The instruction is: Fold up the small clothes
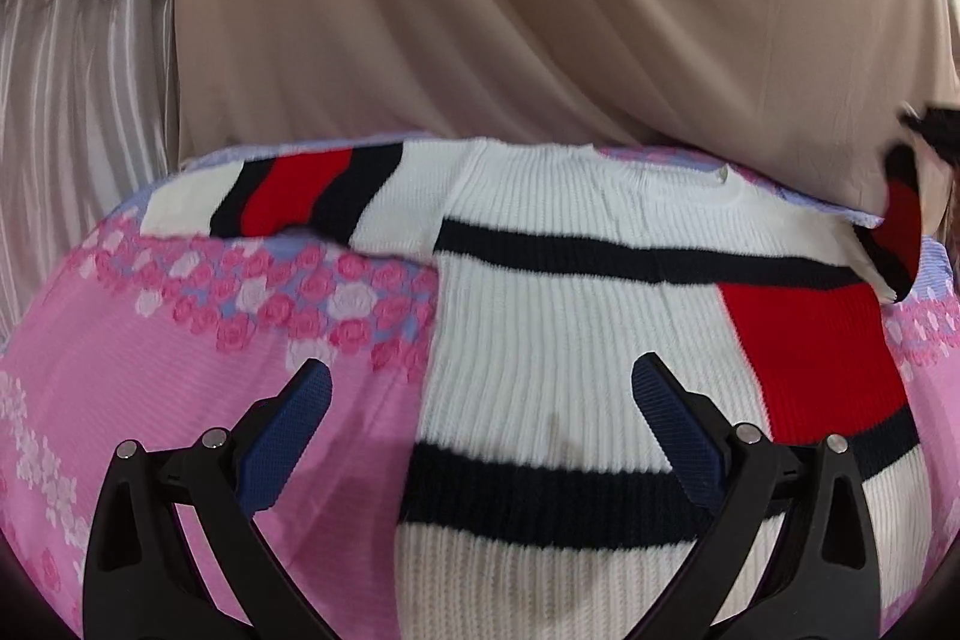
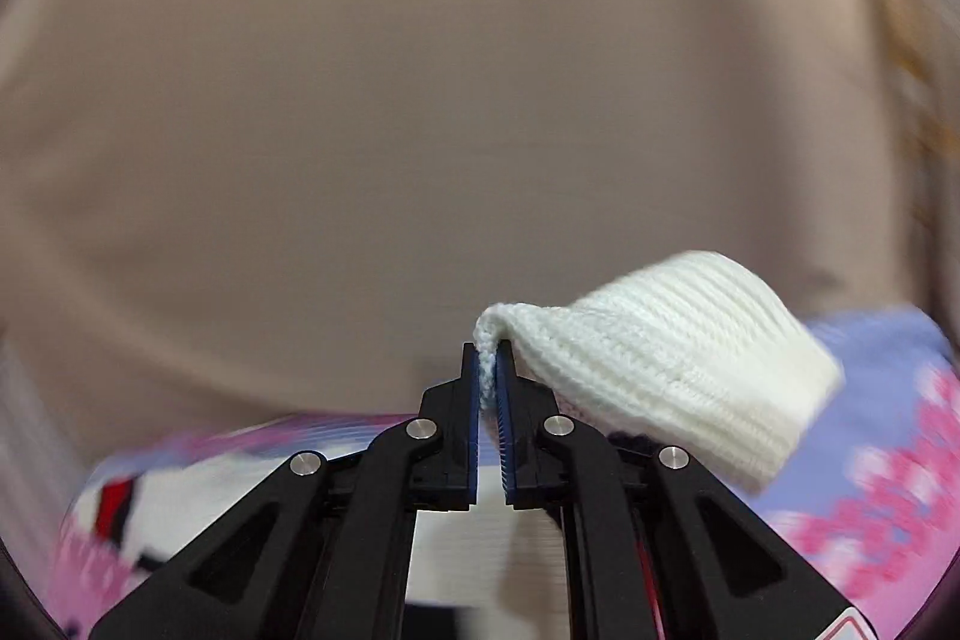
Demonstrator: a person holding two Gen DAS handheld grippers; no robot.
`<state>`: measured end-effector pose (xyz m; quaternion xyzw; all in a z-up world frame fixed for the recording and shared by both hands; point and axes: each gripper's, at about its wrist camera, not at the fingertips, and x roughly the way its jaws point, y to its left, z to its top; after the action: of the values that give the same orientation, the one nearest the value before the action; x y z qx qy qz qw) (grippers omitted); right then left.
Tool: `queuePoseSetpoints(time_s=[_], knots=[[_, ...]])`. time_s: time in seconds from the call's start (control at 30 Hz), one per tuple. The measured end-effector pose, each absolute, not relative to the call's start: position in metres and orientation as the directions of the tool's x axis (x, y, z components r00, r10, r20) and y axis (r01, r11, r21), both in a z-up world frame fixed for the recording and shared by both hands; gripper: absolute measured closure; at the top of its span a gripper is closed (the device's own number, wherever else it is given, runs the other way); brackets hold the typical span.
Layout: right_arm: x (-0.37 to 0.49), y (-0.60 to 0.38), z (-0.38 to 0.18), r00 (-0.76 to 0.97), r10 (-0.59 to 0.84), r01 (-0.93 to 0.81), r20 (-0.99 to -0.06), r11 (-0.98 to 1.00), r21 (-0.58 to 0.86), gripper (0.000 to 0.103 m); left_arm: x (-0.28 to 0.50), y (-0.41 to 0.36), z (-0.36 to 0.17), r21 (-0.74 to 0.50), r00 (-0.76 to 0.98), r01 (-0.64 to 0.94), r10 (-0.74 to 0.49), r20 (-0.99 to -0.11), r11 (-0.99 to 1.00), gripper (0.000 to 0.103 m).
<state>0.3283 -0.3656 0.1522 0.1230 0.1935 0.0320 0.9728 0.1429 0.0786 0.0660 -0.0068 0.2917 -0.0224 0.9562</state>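
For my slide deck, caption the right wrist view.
Right gripper, jaws shut on a white ribbed sweater cuff, lifted over the floral sheet.

The sweater (image 1: 570,316) lies on the bedsheet (image 1: 180,370) (curtain (image 1: 480,10) behind).

Both wrist cameras look forward along their fingers, close over the striped sweater (image 1: 570,292) and pink floral sheet (image 1: 180,340) they share.
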Motion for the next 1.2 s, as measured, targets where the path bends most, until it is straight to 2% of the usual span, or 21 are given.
queuePoseSetpoints(time_s=[0.07,0.13,0.2,0.23,0.3,0.4,0.47,0.57,0.67,0.73,0.83,0.87,0.9,0.93,0.97,1.03,1.13,1.17,1.2], knots=[[0.34,-0.282,0.144,0.879,0.265,-0.199,-0.396,0.959,0.201,0.095,0.151,0.073,0.072,-0.035,0.833,0.058,-0.067,-0.549,0.998,0.005],[0.352,-0.224,0.118,0.827,0.329,-0.288,-0.455,0.944,0.158,0.093,0.164,0.066,0.074,-0.052,0.825,0.077,-0.093,-0.557,0.996,0.005],[0.361,-0.171,0.074,0.768,0.332,-0.338,-0.547,0.937,0.093,0.083,0.18,0.061,0.072,-0.092,0.802,0.108,-0.142,-0.58,0.99,0.005],[0.364,-0.156,0.053,0.741,0.322,-0.348,-0.589,0.935,0.073,0.075,0.192,0.059,0.068,-0.126,0.778,0.122,-0.173,-0.604,0.985,0.005],[0.356,-0.14,0.028,0.709,0.292,-0.349,-0.641,0.936,0.041,0.075,0.212,0.059,0.06,-0.186,0.735,0.122,-0.214,-0.643,0.975,0.005],[0.337,-0.165,0.027,0.731,0.252,-0.294,-0.634,0.955,0.041,0.071,0.239,0.062,0.047,-0.241,0.7,0.107,-0.245,-0.67,0.965,0.005],[0.323,-0.197,0.036,0.762,0.211,-0.223,-0.612,0.973,0.056,0.054,0.257,0.061,0.04,-0.219,0.699,0.086,-0.215,-0.682,0.972,0.005],[0.308,-0.266,0.046,0.8,0.093,-0.07,-0.593,0.996,0.062,0.04,0.286,0.058,0.029,-0.227,0.673,0.081,-0.222,-0.706,0.97,0.005],[0.304,-0.314,0.043,0.783,0.011,0.071,-0.621,0.992,0.106,0.036,0.313,0.05,0.021,-0.246,0.646,0.078,-0.237,-0.726,0.966,0.005],[0.31,-0.344,0.033,0.749,0.008,0.137,-0.662,0.976,0.167,0.036,0.33,0.043,0.017,-0.24,0.632,0.079,-0.235,-0.738,0.967,0.011],[0.327,-0.362,0.018,0.705,0.027,0.186,-0.709,0.957,0.221,0.036,0.348,0.034,0.014,-0.228,0.619,0.07,-0.222,-0.753,0.971,0.037],[0.33,-0.368,0.014,0.692,0.036,0.19,-0.721,0.954,0.231,0.036,0.35,0.032,0.015,-0.213,0.628,0.066,-0.206,-0.751,0.975,0.054],[0.336,-0.366,0.009,0.678,0.044,0.192,-0.734,0.953,0.234,0.039,0.352,0.029,0.018,-0.194,0.64,0.066,-0.191,-0.745,0.979,0.078],[0.341,-0.361,0.008,0.668,0.058,0.18,-0.742,0.955,0.236,0.061,0.355,0.028,0.022,-0.185,0.648,0.07,-0.186,-0.738,0.98,0.09],[0.344,-0.357,0.011,0.668,0.067,0.168,-0.741,0.957,0.237,0.089,0.357,0.03,0.029,-0.199,0.658,0.075,-0.198,-0.727,0.977,0.092],[0.335,-0.351,0.031,0.744,0.075,0.14,-0.664,0.954,0.265,0.089,0.357,0.036,0.048,-0.228,0.693,0.082,-0.22,-0.686,0.97,0.093],[0.299,-0.35,0.067,0.87,0.146,0.026,-0.471,0.94,0.34,0.09,0.346,0.047,0.085,-0.237,0.779,0.094,-0.22,-0.587,0.967,0.094],[0.292,-0.351,0.067,0.884,0.143,0.019,-0.445,0.94,0.34,0.09,0.341,0.049,0.092,-0.232,0.8,0.091,-0.21,-0.562,0.969,0.094],[0.294,-0.354,0.058,0.876,0.102,0.054,-0.472,0.951,0.304,0.09,0.339,0.05,0.092,-0.217,0.814,0.081,-0.19,-0.549,0.973,0.094]])
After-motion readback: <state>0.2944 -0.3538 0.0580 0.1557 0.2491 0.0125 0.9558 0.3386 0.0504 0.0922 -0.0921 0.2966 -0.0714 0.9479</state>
